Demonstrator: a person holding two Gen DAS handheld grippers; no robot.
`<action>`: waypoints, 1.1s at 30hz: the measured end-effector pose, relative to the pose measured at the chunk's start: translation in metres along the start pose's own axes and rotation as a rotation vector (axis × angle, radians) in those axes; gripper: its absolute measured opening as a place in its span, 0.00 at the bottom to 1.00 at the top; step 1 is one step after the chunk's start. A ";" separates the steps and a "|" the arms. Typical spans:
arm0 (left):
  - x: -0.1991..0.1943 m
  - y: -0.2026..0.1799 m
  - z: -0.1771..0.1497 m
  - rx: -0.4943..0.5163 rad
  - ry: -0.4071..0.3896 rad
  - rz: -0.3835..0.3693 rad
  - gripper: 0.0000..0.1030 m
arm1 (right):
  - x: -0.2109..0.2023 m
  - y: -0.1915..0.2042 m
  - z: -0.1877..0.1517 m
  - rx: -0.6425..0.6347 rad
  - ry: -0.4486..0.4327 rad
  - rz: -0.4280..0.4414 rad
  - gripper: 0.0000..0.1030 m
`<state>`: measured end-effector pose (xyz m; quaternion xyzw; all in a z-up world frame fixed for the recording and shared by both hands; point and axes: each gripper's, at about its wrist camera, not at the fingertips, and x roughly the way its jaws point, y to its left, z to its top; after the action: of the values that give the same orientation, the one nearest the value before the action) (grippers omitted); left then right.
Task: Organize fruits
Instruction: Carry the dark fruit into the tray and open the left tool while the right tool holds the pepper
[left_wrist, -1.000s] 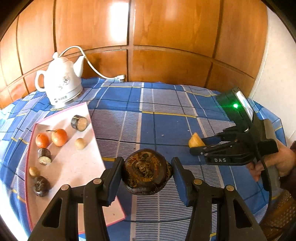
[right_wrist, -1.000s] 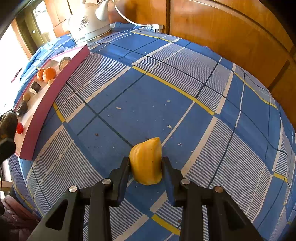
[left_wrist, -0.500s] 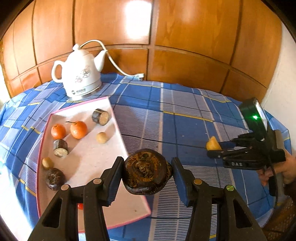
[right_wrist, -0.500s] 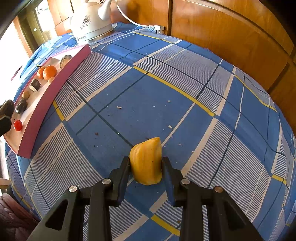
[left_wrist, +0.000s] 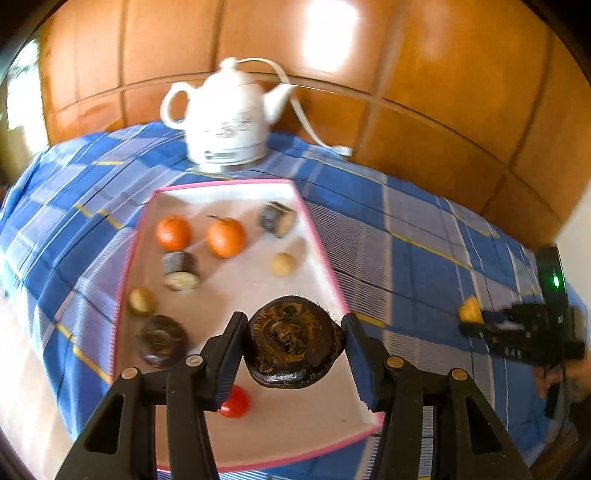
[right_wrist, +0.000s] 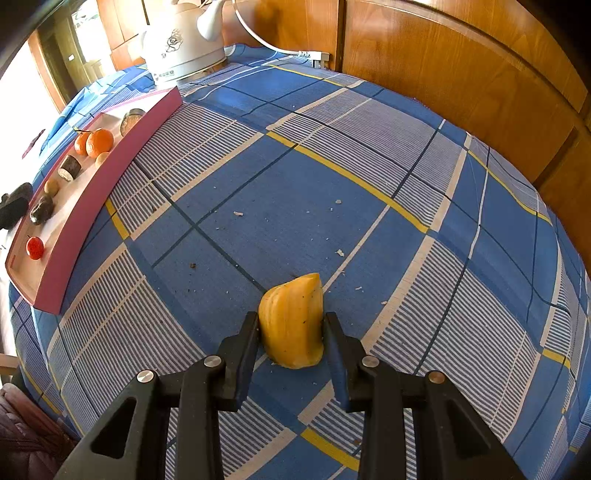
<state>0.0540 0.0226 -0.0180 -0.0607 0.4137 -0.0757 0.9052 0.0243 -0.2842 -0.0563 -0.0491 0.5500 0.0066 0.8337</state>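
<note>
Left gripper (left_wrist: 293, 345): jaws partly open, pads pressed on both flanks of a dark brown, rough-skinned round fruit (left_wrist: 293, 343), which is held above the near half of the pink-rimmed tray (left_wrist: 321, 236). In the tray, from the held fruit: a red cherry-like fruit (left_wrist: 234, 401) at 7 o'clock; a second dark round fruit (left_wrist: 161, 340) at 9 o'clock; two tangerines (left_wrist: 225, 236) and two cut dark cylinders (left_wrist: 180, 270) between 10 and 12 o'clock; two small tan fruits (left_wrist: 282, 263). A white kettle (left_wrist: 227, 118) stands beyond the tray's far edge on the blue plaid cloth (left_wrist: 406, 229).

Right gripper (right_wrist: 291, 341): jaws narrowly open, closed on a yellow fruit wedge (right_wrist: 291, 321), whose lower end meets the cloth. The tray lies at 10 o'clock, well apart.
</note>
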 end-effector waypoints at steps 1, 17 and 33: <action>0.000 0.009 0.002 -0.025 -0.001 0.001 0.51 | 0.000 0.000 0.000 -0.001 0.000 -0.001 0.34; 0.025 0.041 0.026 -0.097 0.016 -0.010 0.51 | 0.000 0.000 0.000 0.001 0.001 0.001 0.34; 0.062 0.026 0.040 -0.013 0.062 0.021 0.51 | 0.000 0.000 0.000 -0.001 0.001 -0.001 0.34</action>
<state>0.1269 0.0382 -0.0422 -0.0600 0.4428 -0.0656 0.8922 0.0240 -0.2842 -0.0566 -0.0500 0.5504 0.0064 0.8334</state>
